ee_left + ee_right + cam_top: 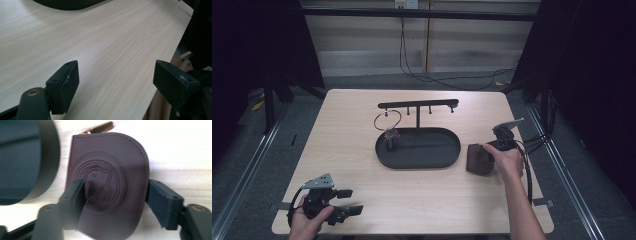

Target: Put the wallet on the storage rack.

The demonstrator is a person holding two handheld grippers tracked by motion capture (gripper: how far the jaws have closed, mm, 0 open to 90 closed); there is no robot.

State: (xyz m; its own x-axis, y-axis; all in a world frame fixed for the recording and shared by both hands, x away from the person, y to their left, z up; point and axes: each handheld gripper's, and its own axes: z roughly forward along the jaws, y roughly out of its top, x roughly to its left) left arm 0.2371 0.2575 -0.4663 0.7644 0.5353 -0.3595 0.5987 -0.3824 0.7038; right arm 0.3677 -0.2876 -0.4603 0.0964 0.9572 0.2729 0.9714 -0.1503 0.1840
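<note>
- A light wooden table point(362, 165) is carrying everything, with a black oval tray point(447, 156) sitting near its middle, slightly toward the far edge.
- A black T-shaped stand point(418, 107) is rising from the far part of the tray, and a thin wire ring point(387, 120) is hanging under the left end of its crossbar.
- A small cluster of coloured bits point(391, 135) is dangling below the ring, just over the tray's left end (too small to tell what they are).
- A dark brown leather pouch point(110, 185) is lying flat on the table just beside the tray's right end, close to the right edge; an embossed round emblem is showing on its face and a brass-coloured tab is sticking out at its far side.
- The right gripper point(115, 195) is reaching down over the pouch, its jaws standing apart on either side of it: one jaw is overlapping the pouch's edge, the other is sitting right at the opposite edge (not squeezing it).
- The left gripper point(115, 80) is being held at the near left corner of the table, jaws spread wide over bare wood, with nothing between them.
</note>
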